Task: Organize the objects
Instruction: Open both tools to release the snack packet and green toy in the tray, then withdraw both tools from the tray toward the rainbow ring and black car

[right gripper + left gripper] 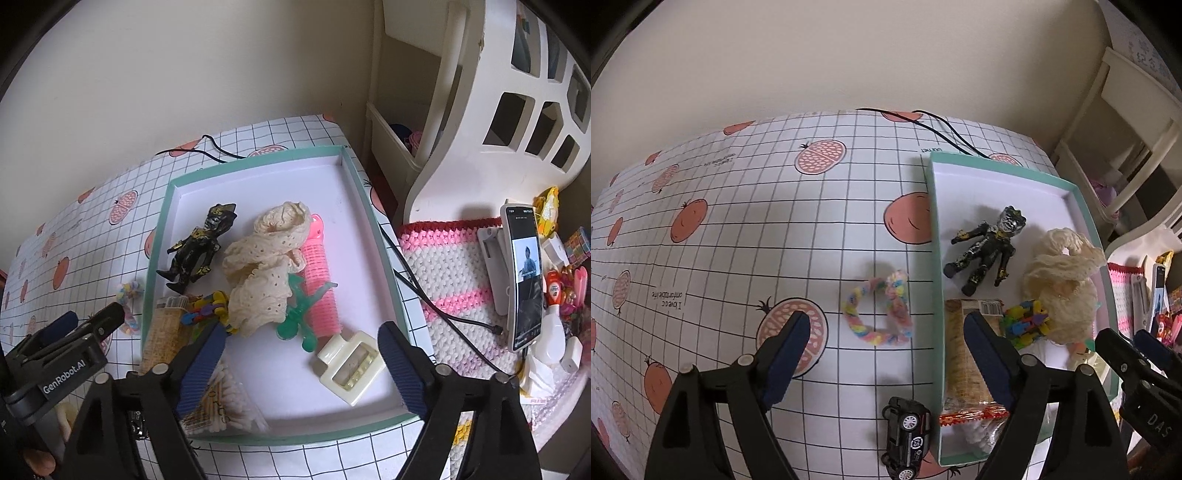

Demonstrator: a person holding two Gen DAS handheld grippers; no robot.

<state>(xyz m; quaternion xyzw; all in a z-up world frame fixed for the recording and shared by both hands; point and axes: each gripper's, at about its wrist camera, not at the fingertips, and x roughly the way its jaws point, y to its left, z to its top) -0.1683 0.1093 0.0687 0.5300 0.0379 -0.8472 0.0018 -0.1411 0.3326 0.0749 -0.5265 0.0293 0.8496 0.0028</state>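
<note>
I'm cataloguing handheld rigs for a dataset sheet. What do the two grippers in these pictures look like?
Both look alike: black plastic frames with triangular cut-outs and silver pivot pins, each finger lined with a ribbed dark-blue pad. The left gripper shows the same build as the right gripper. Seen from the other camera, one body reads "GenRobot.AI" in white, the other has partial white letters "DAS". No sleeves show.

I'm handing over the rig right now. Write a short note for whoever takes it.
Left gripper: open, empty, hovering over the table beside the tray.
Right gripper: open, empty, over the tray.
Done: figure, lace cloth, roller, snack pack and small items lie in the tray.
Left: braided loop and toy car sit on the table outside it.
</note>
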